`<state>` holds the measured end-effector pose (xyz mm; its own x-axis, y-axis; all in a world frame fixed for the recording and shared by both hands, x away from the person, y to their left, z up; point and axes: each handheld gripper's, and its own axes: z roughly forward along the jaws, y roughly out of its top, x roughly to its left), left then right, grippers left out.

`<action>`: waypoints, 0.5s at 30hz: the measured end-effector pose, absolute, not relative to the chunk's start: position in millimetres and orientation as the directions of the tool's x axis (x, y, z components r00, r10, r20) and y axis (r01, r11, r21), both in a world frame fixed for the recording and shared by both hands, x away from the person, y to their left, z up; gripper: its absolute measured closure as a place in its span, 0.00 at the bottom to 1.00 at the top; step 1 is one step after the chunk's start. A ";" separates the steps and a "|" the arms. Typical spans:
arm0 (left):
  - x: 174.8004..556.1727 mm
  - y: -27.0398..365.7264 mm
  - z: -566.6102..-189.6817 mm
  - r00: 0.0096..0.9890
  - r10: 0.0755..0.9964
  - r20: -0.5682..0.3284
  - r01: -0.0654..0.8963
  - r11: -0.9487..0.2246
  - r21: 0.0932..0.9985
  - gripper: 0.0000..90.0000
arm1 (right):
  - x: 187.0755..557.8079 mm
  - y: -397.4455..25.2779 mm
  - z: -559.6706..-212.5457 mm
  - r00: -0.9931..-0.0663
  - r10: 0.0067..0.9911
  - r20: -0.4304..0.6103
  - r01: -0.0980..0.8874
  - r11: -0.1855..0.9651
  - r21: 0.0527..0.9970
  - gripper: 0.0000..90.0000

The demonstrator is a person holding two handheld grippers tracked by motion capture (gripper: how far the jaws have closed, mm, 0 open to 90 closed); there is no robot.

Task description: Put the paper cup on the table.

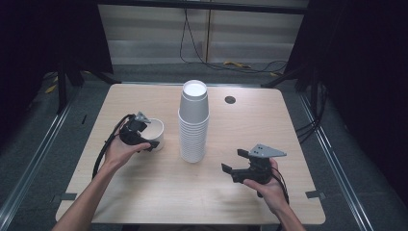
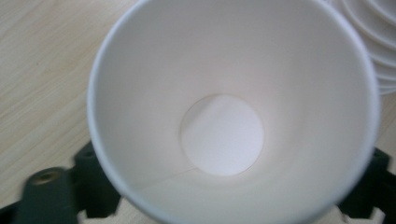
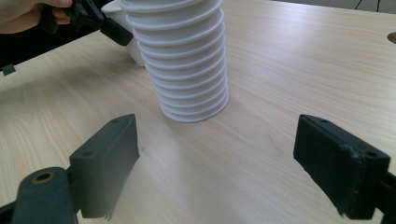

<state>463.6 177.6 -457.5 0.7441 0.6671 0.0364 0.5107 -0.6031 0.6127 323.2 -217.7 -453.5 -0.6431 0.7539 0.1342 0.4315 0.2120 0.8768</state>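
High view: the left gripper (image 1: 139,137) clasps a single paper cup (image 1: 155,134) standing on the table (image 1: 144,192), left of the tall cup stack (image 1: 194,122); the right gripper (image 1: 245,166) waits empty.

Left gripper view looks into the cup's bare interior, jaws flanking it.

Right gripper view: jaws wide apart, facing the stack; taking another cup seems next.

My table (image 1: 144,202) was pale wood with a fine straight grain; the stack of cups (image 1: 194,122) was plain white with ribbed rims, and the single cup (image 2: 233,116) was white inside too, no print at all; my left gripper (image 1: 142,139) was black, my right gripper (image 3: 217,170) matte black as well with a grey plate on top; the floor was grey carpet, the backdrop mostly black.
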 end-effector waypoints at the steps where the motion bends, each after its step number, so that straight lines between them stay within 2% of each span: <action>1: 463.6 177.8 -458.9 0.740 0.672 0.038 0.514 -0.601 0.612 0.18 | 323.1 -217.7 -453.4 -0.644 0.753 0.134 0.432 0.213 0.877 0.16; 15: 460.2 192.1 -469.0 0.727 0.686 -0.014 0.540 -0.560 0.628 0.18 | 323.0 -217.8 -454.1 -0.645 0.752 0.134 0.431 0.213 0.877 0.16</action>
<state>460.2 192.1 -469.0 0.7274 0.6861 -0.0140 0.5403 -0.5599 0.6281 323.0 -217.8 -454.1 -0.6449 0.7523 0.1344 0.4315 0.2133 0.8765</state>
